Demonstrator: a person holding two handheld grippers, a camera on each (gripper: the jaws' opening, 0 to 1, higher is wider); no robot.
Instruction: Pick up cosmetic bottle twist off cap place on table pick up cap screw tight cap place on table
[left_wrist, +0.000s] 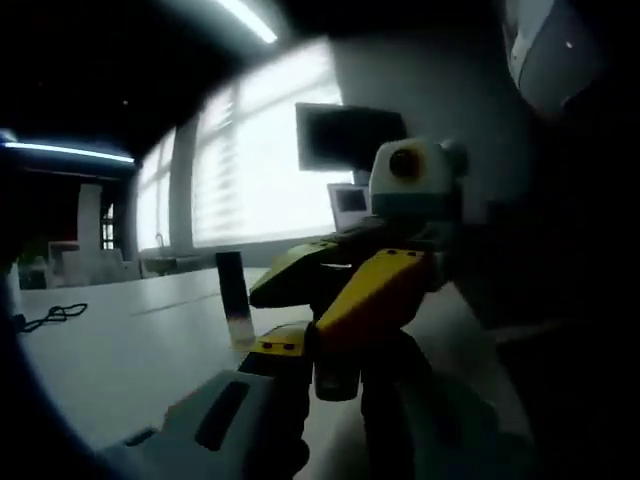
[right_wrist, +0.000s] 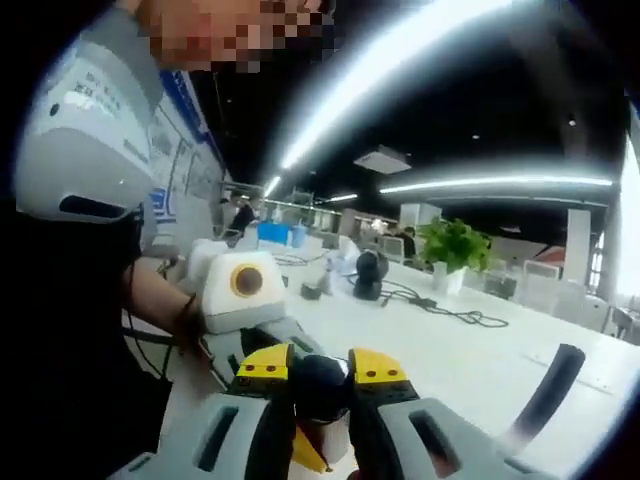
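Observation:
A small pale cosmetic bottle (left_wrist: 335, 375) is held just above the white table (left_wrist: 120, 340), and my left gripper (left_wrist: 335, 358) is shut on it. From the right, my right gripper (left_wrist: 330, 300) reaches in with its yellow jaws down over the bottle's top. In the right gripper view, my right gripper (right_wrist: 321, 368) is shut on the dark round cap (right_wrist: 320, 388). The pale bottle body (right_wrist: 325, 435) sits just below the cap. My left gripper (right_wrist: 305, 455) shows under it.
A slim dark-topped tube (left_wrist: 232, 295) stands upright on the table behind the grippers; it also appears tilted as the tube (right_wrist: 550, 395). A black cable (right_wrist: 440, 305), a dark round device (right_wrist: 370, 272) and a potted plant (right_wrist: 455, 245) lie farther off. A person's arm (right_wrist: 150, 295) is at the left.

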